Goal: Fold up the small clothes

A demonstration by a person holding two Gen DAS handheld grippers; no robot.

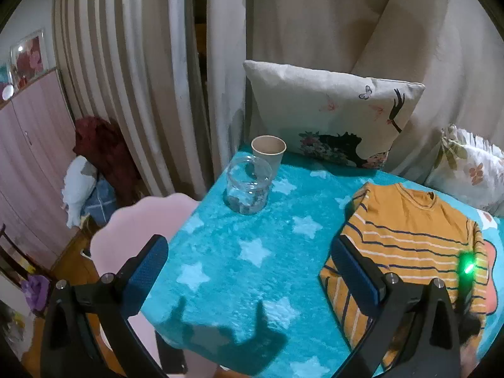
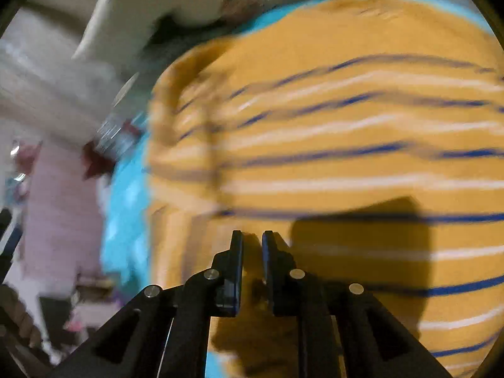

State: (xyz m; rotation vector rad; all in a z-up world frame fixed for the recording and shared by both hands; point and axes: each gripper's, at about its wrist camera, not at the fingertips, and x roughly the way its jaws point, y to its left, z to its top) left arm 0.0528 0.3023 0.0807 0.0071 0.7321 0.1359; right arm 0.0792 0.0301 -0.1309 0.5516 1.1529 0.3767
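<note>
A: Where's the shirt (image 1: 412, 242)?

B: On the blanket (image 1: 245, 252), the turquoise one with white stars, toward its right side. It's mustard with navy and white stripes, collar pointing to the pillow (image 1: 327, 107). Its left edge looks folded over onto the body, with the stripes there running the other way.

A: And the counter (image 1: 195, 217) under the blanket?

B: Covered entirely; only the draped left edge shows its shape. A pink chair (image 1: 126, 236) stands just beside that edge.

A: What else sits on the blanket?

B: A glass jar (image 1: 249, 189) near the far left corner, and a paper cup (image 1: 268, 151) just behind it, close enough that they overlap in view. A second, floral pillow (image 1: 469, 167) lies beyond the shirt's right shoulder.

A: The left gripper (image 1: 252, 271)?

B: Fingers spread wide, nothing between them, above bare blanket left of the shirt. The right-hand finger (image 1: 356, 271) overlaps the shirt's folded edge in the picture.

A: The right gripper (image 2: 252, 242)?

B: Right over the shirt's lower part, fingers nearly together, a narrow gap left. That view is smeared, so I can't be sure, but no cloth appears pinched between them.
</note>
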